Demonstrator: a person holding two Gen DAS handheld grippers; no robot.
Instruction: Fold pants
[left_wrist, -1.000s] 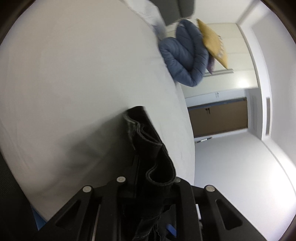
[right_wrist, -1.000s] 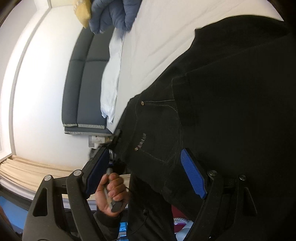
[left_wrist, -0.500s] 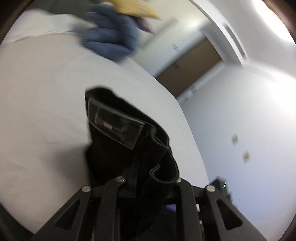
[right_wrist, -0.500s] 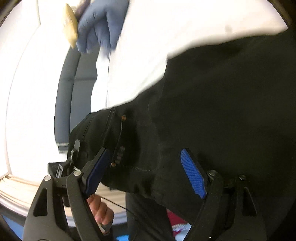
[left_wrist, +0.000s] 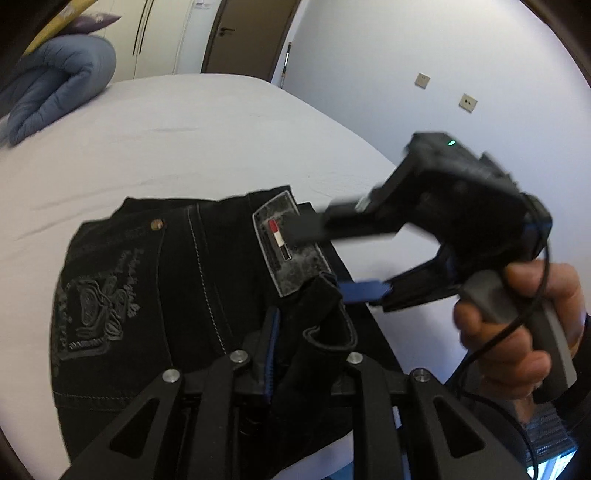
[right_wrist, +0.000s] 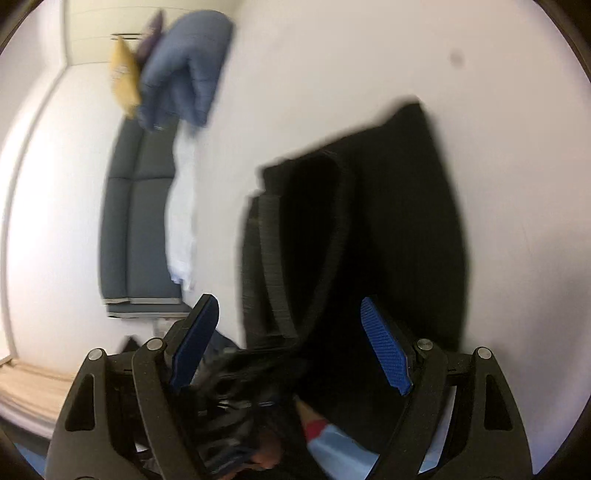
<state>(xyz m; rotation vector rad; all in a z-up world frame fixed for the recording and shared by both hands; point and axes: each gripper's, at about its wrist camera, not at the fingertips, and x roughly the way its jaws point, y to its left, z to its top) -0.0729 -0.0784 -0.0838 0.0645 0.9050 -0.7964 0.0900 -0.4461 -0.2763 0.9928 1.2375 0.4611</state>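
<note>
Black pants (left_wrist: 155, 295) lie bunched on the white bed (left_wrist: 184, 140), waistband patch and embroidered back pocket facing up. My left gripper (left_wrist: 306, 332) is shut on the waistband at the near edge. My right gripper (left_wrist: 332, 258) shows in the left wrist view, open, its upper finger over the waistband patch and its blue pad beside the cloth. In the right wrist view the right gripper (right_wrist: 291, 332) is open above the pants (right_wrist: 369, 229), which look blurred and folded into a dark heap.
A rolled blue quilt (left_wrist: 55, 85) and a yellow pillow (right_wrist: 123, 79) sit at the bed's far end. A grey sofa (right_wrist: 136, 229) stands beside the bed. A door and a white wall with sockets (left_wrist: 467, 101) lie beyond the bed's right edge.
The left gripper has swung round and lowered the waistband onto the bed. The right gripper has come away from the spread cloth and moved to the waistband, still open.
</note>
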